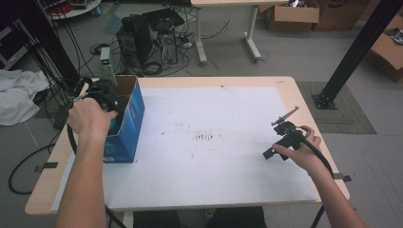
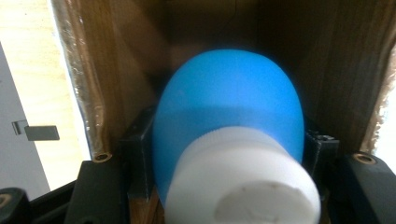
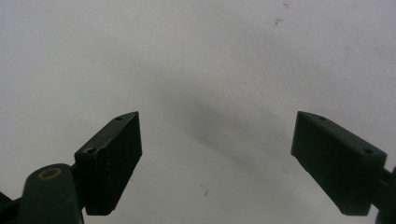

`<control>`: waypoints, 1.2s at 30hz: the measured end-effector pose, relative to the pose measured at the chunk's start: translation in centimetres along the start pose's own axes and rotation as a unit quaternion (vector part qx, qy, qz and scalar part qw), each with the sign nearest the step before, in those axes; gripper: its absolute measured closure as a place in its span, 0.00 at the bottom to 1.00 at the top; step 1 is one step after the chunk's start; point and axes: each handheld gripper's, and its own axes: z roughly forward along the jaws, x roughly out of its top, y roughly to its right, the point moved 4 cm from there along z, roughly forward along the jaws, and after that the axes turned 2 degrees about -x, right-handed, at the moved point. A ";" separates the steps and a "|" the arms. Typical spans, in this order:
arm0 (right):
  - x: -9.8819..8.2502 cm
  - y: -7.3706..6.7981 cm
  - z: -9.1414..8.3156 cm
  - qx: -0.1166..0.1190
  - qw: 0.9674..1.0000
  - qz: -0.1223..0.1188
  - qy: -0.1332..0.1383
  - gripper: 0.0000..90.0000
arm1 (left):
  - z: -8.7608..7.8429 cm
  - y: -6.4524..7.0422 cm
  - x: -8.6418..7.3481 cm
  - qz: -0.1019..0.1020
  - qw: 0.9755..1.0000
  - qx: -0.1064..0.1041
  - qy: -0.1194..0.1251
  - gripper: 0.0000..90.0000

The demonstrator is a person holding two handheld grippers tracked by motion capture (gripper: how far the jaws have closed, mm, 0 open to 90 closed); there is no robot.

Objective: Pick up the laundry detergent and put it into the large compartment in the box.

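My left gripper (image 1: pixel 107 97) reaches down into an open blue cardboard box (image 1: pixel 128 128) at the table's left edge. In the left gripper view my left gripper (image 2: pixel 229 149) is shut on a blue rounded bottle (image 2: pixel 229 98) with a white screw cap (image 2: pixel 243 182), which points toward the camera. The box's brown inner walls (image 2: pixel 116 70) surround the bottle. My right gripper (image 1: pixel 278 135) is held low over the right side of the white sheet (image 1: pixel 209 156). Its jaws stand wide open, with nothing between them in the right gripper view (image 3: pixel 217 154).
The white sheet covers most of the wooden table (image 1: pixel 290 90). On the floor beyond the table stand a black computer tower (image 1: pixel 142 40) with cables and several cardboard boxes (image 1: pixel 292 14). A black post (image 1: pixel 351 57) rises at the right, and a white cloth (image 1: pixel 19 95) lies at the left.
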 end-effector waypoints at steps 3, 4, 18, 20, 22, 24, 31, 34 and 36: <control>0.0 0.0 0.1 0.000 1.000 -0.002 -0.002 0.18 | 0.0 -0.1 0.0 0.000 1.000 -0.002 -0.003 0.42; 0.0 0.0 0.1 0.000 1.000 -0.002 -0.002 0.18 | 0.0 -0.1 0.0 0.000 1.000 -0.002 -0.003 0.42; 0.1 -0.1 0.0 0.002 1.000 -0.005 -0.001 0.18 | -0.3 0.0 -0.2 0.004 1.000 0.007 -0.002 0.37; 0.1 -0.1 0.0 0.003 1.000 -0.004 -0.001 0.18 | -0.6 0.0 -0.2 0.006 1.000 0.005 -0.002 0.35; 0.1 -0.1 0.1 0.003 1.000 -0.004 -0.002 0.18 | -0.9 0.1 -0.2 0.008 1.000 0.006 -0.002 0.33; 0.1 -0.1 0.0 0.003 1.000 -0.004 0.000 0.18 | -1.2 0.1 -0.3 0.009 1.000 0.008 -0.001 0.31; 0.2 -0.1 -0.1 0.003 1.000 -0.006 0.003 0.18 | -2.9 0.5 -0.5 0.013 1.000 0.015 0.010 0.27; 0.2 -0.2 -0.2 0.004 1.000 -0.005 0.003 0.18 | -3.9 0.8 -0.6 0.022 1.000 0.011 0.017 0.25; 0.3 -0.2 -0.3 0.004 1.000 -0.006 0.003 0.18 | -4.6 1.2 -0.7 0.031 0.999 0.013 0.022 0.23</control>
